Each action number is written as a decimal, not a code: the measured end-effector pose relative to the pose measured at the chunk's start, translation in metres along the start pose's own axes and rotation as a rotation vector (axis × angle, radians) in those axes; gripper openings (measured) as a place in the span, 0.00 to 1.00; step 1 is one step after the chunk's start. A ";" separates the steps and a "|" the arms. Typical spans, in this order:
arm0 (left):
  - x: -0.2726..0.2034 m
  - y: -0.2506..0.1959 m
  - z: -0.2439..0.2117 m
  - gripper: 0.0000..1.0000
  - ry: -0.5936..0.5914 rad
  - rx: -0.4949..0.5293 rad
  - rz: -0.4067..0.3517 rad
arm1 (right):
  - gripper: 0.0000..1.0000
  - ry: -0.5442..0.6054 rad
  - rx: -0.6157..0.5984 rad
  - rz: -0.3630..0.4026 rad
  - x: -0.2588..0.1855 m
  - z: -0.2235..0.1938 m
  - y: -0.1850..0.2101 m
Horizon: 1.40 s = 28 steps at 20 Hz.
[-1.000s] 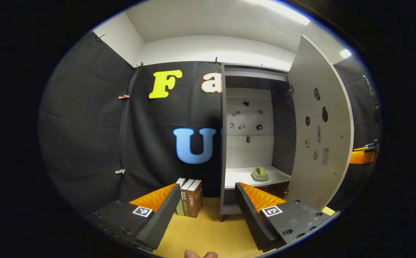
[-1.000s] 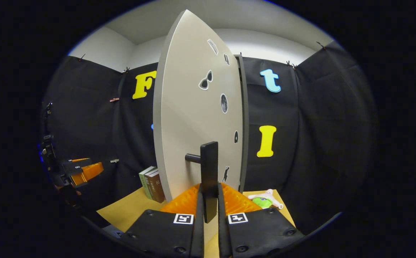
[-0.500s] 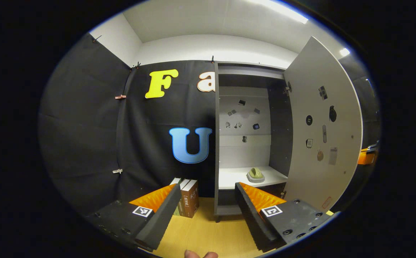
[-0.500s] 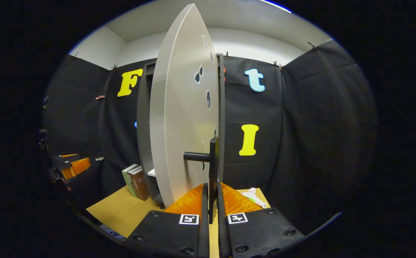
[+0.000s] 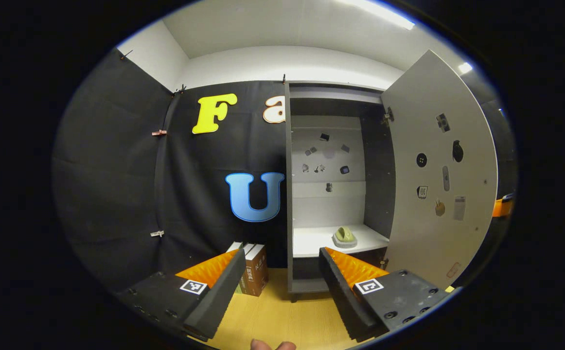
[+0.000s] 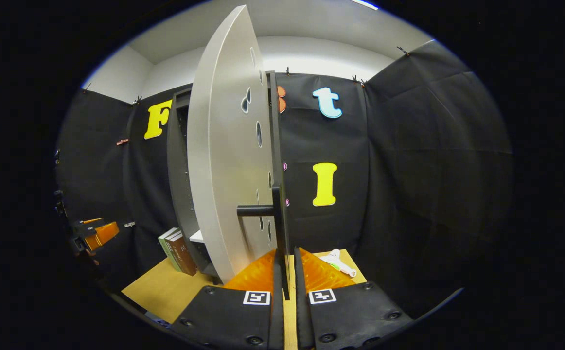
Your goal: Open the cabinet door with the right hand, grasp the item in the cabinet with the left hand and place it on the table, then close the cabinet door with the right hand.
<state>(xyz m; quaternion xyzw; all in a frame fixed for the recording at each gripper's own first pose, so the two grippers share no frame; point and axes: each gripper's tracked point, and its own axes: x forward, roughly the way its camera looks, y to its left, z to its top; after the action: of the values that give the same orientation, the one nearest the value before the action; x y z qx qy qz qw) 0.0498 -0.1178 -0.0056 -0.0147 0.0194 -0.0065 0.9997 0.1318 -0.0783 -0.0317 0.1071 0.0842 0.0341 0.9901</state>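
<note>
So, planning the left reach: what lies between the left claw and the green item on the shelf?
Nothing: in the left gripper view, open air separates the left claw from the green item.

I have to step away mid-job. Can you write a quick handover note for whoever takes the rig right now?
Right gripper: shut on the door handle, holding the cabinet door swung wide open.
Left gripper: open and empty, out in front of the cabinet, pointed at the shelf.
Item: a small green object sits on the shelf, untouched.
Table: books stand left of the cabinet; a small toy lies to its right.
Done: door opened.
Left: reach in with the left gripper, grasp the green object, set it on the table, then close the door with the right.
</note>
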 end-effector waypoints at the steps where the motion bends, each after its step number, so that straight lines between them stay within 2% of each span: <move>1: 0.001 -0.002 0.001 0.92 -0.002 0.001 -0.001 | 0.14 -0.004 -0.008 0.008 0.000 0.001 0.001; 5: 0.005 -0.010 0.002 0.94 -0.002 0.003 -0.004 | 0.14 -0.006 -0.018 0.012 -0.001 0.000 -0.002; 8: 0.008 -0.016 0.004 0.92 -0.002 0.007 -0.012 | 0.20 0.007 0.000 0.025 -0.008 -0.001 -0.007; 9: 0.010 -0.018 0.005 0.94 -0.002 0.008 -0.015 | 0.29 0.002 0.004 0.025 -0.012 0.002 -0.010; 12: 0.016 -0.028 0.005 0.94 0.000 0.011 -0.030 | 0.45 -0.044 0.052 0.018 -0.024 0.014 -0.023; 14: 0.022 -0.036 0.004 0.92 0.005 0.016 -0.039 | 0.72 -0.061 0.076 -0.023 -0.025 0.014 -0.041; 16: 0.028 -0.045 0.005 0.92 0.007 0.026 -0.055 | 0.99 -0.064 0.130 0.006 -0.023 0.012 -0.040; 22: 0.050 -0.085 0.005 0.95 0.014 0.021 -0.123 | 1.00 -0.092 0.073 0.035 -0.032 0.013 -0.043; 25: 0.067 -0.104 0.009 0.93 0.013 0.022 -0.153 | 0.99 -0.142 0.100 -0.059 -0.032 0.027 -0.078; 28: 0.095 -0.128 0.012 0.95 0.020 0.015 -0.207 | 0.98 -0.102 0.032 -0.162 -0.030 0.010 -0.113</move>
<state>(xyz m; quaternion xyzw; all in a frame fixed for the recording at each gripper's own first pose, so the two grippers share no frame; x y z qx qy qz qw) 0.1436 -0.2465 0.0063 -0.0092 0.0278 -0.1102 0.9935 0.1097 -0.1930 -0.0419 0.1172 0.0427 -0.0526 0.9908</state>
